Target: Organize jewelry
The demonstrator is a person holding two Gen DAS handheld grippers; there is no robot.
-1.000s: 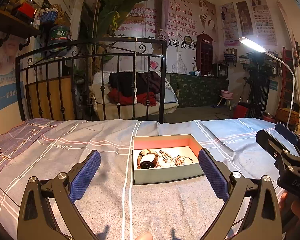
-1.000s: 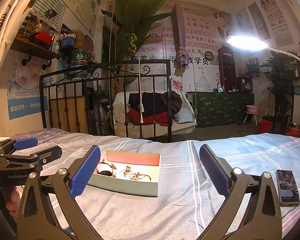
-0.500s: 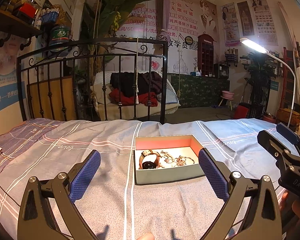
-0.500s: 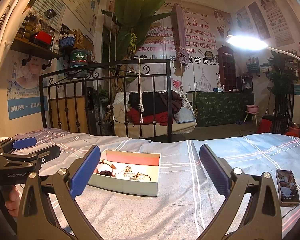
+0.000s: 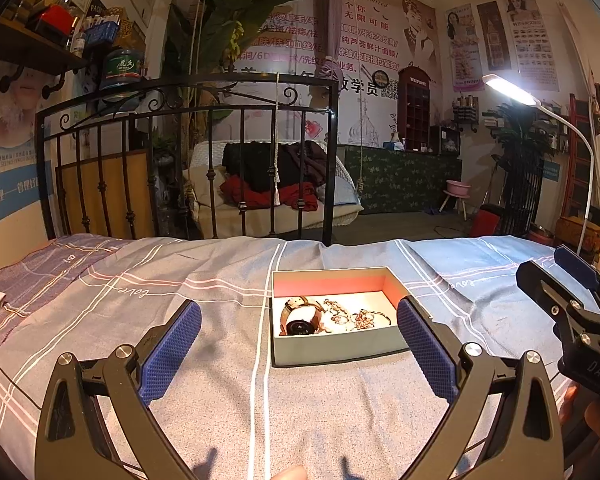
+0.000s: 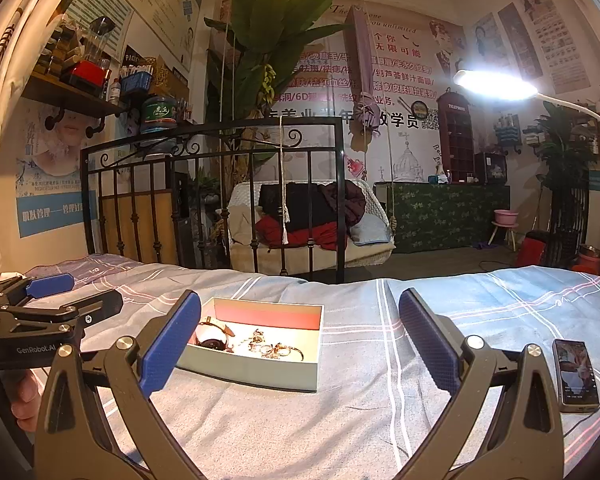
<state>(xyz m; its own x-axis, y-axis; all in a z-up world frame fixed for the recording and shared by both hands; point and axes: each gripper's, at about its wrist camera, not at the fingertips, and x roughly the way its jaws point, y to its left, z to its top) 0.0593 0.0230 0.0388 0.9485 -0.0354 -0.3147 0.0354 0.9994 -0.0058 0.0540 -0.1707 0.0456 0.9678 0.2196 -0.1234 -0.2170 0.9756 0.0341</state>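
An open grey-green box (image 5: 340,350) with a red inner wall lies on the bed. It holds a brown-strap watch (image 5: 300,320) and a tangle of gold chains and rings (image 5: 360,318). The box also shows in the right wrist view (image 6: 256,372), with the watch (image 6: 212,340) and the chains (image 6: 272,348) inside. My left gripper (image 5: 300,344) is open and empty, just short of the box. My right gripper (image 6: 300,348) is open and empty, to the right of the box. Each gripper shows at the edge of the other's view.
The grey-blue striped bedsheet (image 5: 180,288) covers the bed. A phone (image 6: 576,376) lies on the sheet at the right. A black iron bed frame (image 5: 188,160) stands behind the bed. A lit lamp (image 6: 496,86) arches over the right side.
The left gripper's view has shifted slightly, so the box sits a little more to the right and nearer. The right gripper has barely moved. Both stay open.
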